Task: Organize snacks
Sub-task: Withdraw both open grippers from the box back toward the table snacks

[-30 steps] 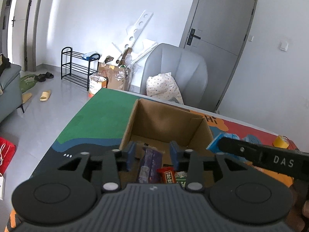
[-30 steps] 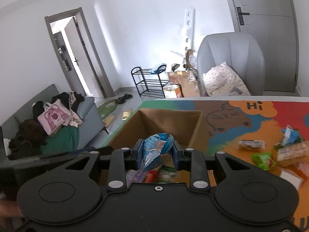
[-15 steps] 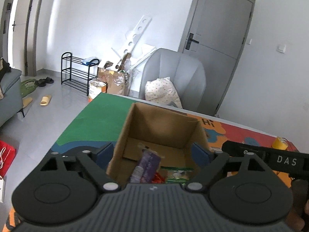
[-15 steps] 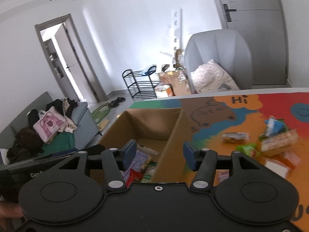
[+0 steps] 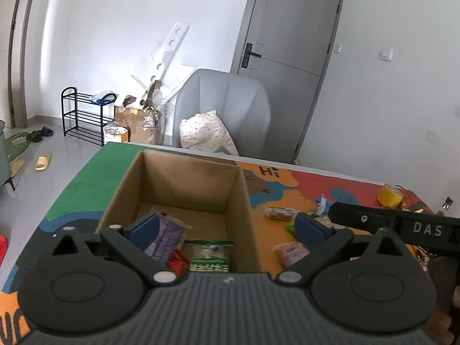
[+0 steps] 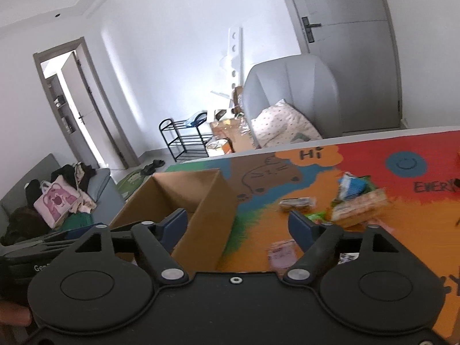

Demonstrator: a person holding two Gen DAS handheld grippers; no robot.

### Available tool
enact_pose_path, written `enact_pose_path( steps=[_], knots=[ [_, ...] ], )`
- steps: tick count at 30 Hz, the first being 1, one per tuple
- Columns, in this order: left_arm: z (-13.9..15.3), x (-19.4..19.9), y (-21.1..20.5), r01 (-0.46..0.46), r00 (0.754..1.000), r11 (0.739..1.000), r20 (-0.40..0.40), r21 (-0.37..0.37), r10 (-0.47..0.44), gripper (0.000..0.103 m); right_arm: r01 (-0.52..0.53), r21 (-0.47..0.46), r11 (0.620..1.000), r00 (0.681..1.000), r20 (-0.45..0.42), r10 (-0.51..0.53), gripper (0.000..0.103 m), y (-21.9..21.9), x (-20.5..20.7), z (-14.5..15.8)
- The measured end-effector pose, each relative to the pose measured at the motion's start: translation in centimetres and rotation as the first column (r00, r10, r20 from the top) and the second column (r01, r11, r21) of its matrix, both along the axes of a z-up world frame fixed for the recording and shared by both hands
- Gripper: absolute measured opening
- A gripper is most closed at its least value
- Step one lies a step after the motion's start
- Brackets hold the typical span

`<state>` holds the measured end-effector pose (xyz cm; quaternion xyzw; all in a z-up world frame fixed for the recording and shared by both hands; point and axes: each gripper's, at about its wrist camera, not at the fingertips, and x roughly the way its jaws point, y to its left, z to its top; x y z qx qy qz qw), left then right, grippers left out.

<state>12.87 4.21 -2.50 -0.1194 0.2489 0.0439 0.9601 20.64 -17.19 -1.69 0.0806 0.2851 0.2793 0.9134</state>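
Both grippers just let go: the left gripper (image 5: 227,225) dropped its purple packet (image 5: 166,237) into the cardboard box (image 5: 184,184), and the right gripper (image 6: 238,220), jaws just spread wide with nothing between them, swung right toward the loose snacks (image 6: 359,204) on the mat (image 6: 373,155).

Home living room: sofa (image 6: 43,195), shoe rack (image 5: 83,115).

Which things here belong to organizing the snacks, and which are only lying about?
Belong to the job:
- cardboard box
- purple packet and green packet inside it
- loose snacks on the mat: blue packet, clear biscuit pack, pink packet

Only lying about:
- yellow tape roll
- grey armchair with a pillow
- shoe rack
- slippers
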Motion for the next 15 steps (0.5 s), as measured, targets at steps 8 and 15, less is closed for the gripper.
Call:
enact_pose_path(
  steps=[8, 15],
  knots=[
    [0.0, 0.6, -2.1, 0.041, 0.999, 0.999, -0.005, -0.018, -0.041, 0.102, 0.066, -0.001, 0.998, 0.998, 0.0, -0.066, 0.097, -3.1, -0.2, -0.4],
    [-0.3, 1.4, -4.0, 0.059, 0.998, 0.997, -0.005, -0.043, -0.059, 0.102, 0.138, 0.022, 0.99, 0.99, 0.003, -0.138, 0.103, -6.5, 0.1, -1.1]
  ],
)
